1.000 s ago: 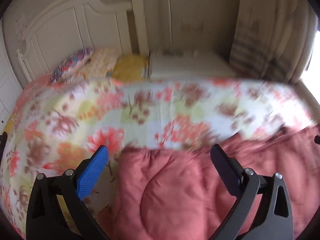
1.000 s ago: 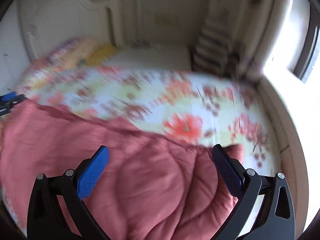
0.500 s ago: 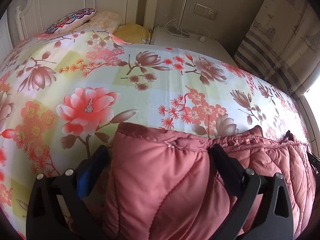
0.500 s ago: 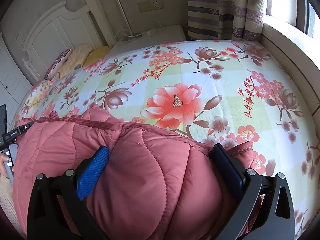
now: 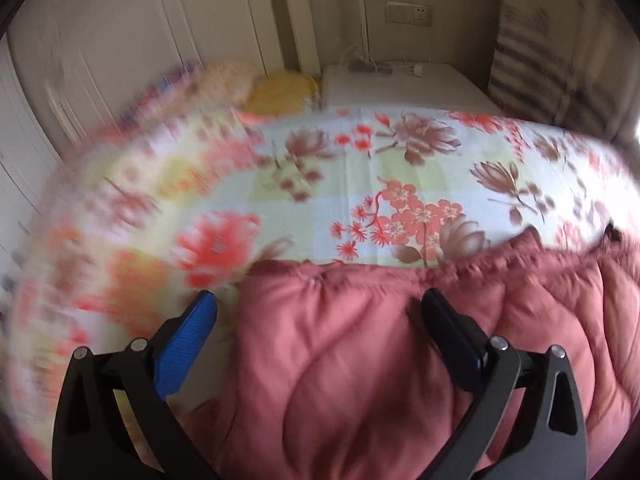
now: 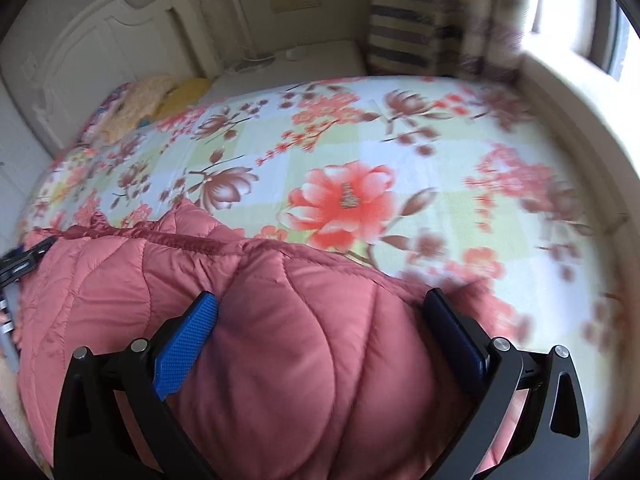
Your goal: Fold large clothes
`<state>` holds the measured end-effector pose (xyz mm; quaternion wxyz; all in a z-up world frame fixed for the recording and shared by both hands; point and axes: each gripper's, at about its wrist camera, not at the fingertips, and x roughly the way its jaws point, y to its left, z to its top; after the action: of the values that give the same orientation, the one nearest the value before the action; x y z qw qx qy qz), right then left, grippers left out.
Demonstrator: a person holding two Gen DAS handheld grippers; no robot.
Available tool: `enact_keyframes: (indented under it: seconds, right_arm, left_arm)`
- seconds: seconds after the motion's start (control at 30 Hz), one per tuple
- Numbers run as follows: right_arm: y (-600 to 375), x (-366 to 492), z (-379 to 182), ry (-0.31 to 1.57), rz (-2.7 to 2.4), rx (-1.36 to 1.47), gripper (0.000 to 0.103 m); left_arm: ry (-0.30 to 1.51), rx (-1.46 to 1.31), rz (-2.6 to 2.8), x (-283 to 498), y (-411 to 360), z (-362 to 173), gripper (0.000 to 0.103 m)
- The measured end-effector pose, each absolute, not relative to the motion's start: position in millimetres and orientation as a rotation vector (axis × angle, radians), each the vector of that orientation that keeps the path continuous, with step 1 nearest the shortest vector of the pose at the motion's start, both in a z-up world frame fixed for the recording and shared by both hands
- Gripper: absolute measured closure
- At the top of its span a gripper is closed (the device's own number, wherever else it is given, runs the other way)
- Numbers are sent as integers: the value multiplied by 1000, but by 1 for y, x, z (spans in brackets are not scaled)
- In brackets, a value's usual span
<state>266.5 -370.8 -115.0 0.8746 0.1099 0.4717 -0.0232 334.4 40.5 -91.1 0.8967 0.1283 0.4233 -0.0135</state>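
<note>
A pink quilted down jacket (image 5: pixel 360 360) lies on a bed with a floral sheet (image 5: pixel 360 184). My left gripper (image 5: pixel 320 312) is open above the jacket's left end, its blue left pad (image 5: pixel 184 348) over the sheet beside the jacket edge. In the right wrist view the same jacket (image 6: pixel 300 340) bulges up between the fingers of my right gripper (image 6: pixel 320 312), which is open and straddles the jacket's right end. The stitched hem (image 6: pixel 160 236) runs along the far edge. The left gripper's tip shows at the left edge (image 6: pixel 24 260).
A white headboard (image 5: pixel 140 40) and pillows (image 5: pixel 280 92) are at the far left. A white bedside cabinet (image 5: pixel 400 84) with cables stands behind the bed. A striped curtain (image 6: pixel 420 28) and a window ledge (image 6: pixel 580 112) are on the right.
Both grippers have lifted and drawn back a little from the jacket. The views are blurred by motion. The jacket stays on the bed, bunched between the fingers.
</note>
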Motion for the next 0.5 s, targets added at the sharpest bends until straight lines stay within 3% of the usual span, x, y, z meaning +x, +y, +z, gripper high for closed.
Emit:
enact_keyframes:
  seconds: [0.13,0.27,0.4,0.5]
  right_arm:
    - [-345,221,-69,845,48,253,4]
    - [-297,182,-52,796,143,159,4]
    - [-255,161,-79,841,183,-25,4]
    - [-255,162,-105,875,188,-21,4]
  left_arm:
    - [755,351,-140,277,11,-55,2]
    - [728,397,-275,235,-22,-54,2]
    - [761,510,-272,226,-52,-96,2]
    - [758,423,-284,230,-44,-111,2]
